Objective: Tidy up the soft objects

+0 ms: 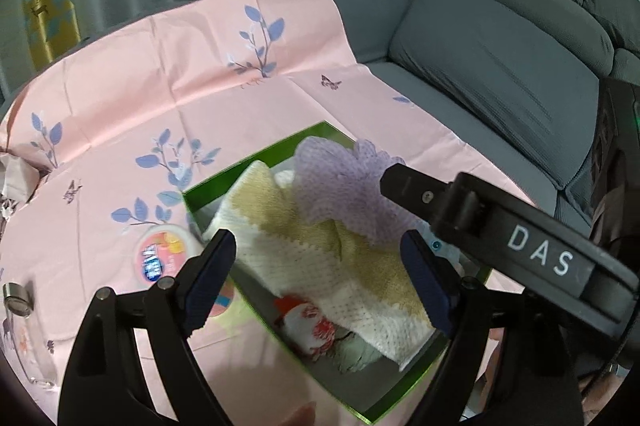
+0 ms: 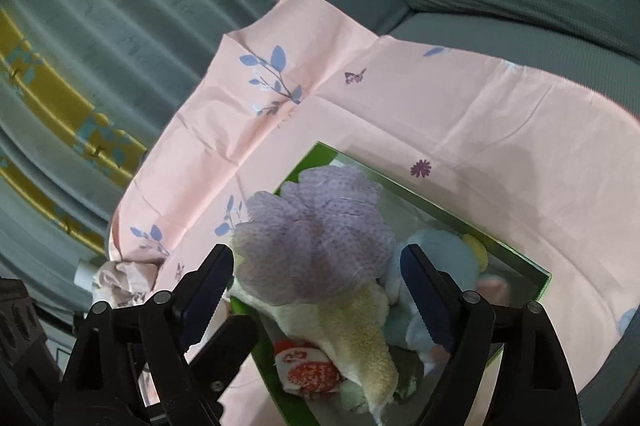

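**Both jaws spread above the green box**

My left gripper (image 1: 316,280) hangs over the green box (image 1: 256,314), jaws spread, nothing between the pads. My right gripper (image 2: 316,290) likewise: jaws wide, clear of the lilac mesh pouf (image 2: 316,230). The pouf lies on the cream-and-tan knitted cloth (image 1: 320,254) inside the box (red-and-white soft toy (image 2: 308,370) beneath, possibly a pale blue plush (image 2: 436,266) beside it). The box sits on the pink floral sheet (image 1: 160,98).

left gripper (image 1: 316,266) jaws apart, right gripper (image 2: 316,278) likewise
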Tool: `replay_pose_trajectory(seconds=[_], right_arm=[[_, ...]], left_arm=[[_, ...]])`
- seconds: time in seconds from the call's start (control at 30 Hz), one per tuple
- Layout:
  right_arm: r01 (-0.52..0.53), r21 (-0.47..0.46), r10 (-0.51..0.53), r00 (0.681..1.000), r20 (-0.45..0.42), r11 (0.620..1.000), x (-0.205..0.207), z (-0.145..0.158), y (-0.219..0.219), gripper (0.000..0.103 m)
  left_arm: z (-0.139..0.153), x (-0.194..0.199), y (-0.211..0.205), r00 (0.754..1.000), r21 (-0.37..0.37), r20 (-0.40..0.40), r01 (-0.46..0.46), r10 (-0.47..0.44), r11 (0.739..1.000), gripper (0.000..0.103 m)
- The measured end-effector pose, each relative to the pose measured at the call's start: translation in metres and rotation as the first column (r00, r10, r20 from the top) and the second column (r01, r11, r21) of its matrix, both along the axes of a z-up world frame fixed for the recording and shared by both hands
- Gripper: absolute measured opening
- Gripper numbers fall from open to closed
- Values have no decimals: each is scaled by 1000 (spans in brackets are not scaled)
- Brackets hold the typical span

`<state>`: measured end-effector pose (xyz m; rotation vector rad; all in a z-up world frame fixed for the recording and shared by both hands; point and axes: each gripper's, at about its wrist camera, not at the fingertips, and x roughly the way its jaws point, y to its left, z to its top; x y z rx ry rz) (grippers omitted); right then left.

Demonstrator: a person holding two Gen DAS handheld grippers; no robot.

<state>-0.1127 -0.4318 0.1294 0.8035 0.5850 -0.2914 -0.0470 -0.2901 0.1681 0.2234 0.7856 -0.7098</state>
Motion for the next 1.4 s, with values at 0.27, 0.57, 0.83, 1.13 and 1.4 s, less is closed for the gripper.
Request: replay_pose_trajectory(seconds=[0.27, 0.57, 0.83, 1.13, 1.4], right_arm=[[-19, -115, 24, 999, 41, 993, -14, 32, 27, 93], [13, -230, 1, 998, 60, 973, -37, 61, 57, 94], [45, -305, -8, 993, 120, 951, -60, 81, 78, 101], [72, -338, -19, 987, 159, 938, -74, 93, 92, 102], [97, -349, -51, 989, 137, 932, -79, 94, 96, 102]], left_arm=[[21, -17, 28, 998, -33, 63, -30, 32, 999, 102], [36, -26, 56, 996, -76, 61, -52, 57, 996, 102], [42, -31, 81, 991, -95, 73, -102, 109, 990, 102], [46, -34, 102, 989, -112, 62, -124, 131, 986, 102], [45, -39, 109, 991, -113, 50, -119, 125, 986, 102]])
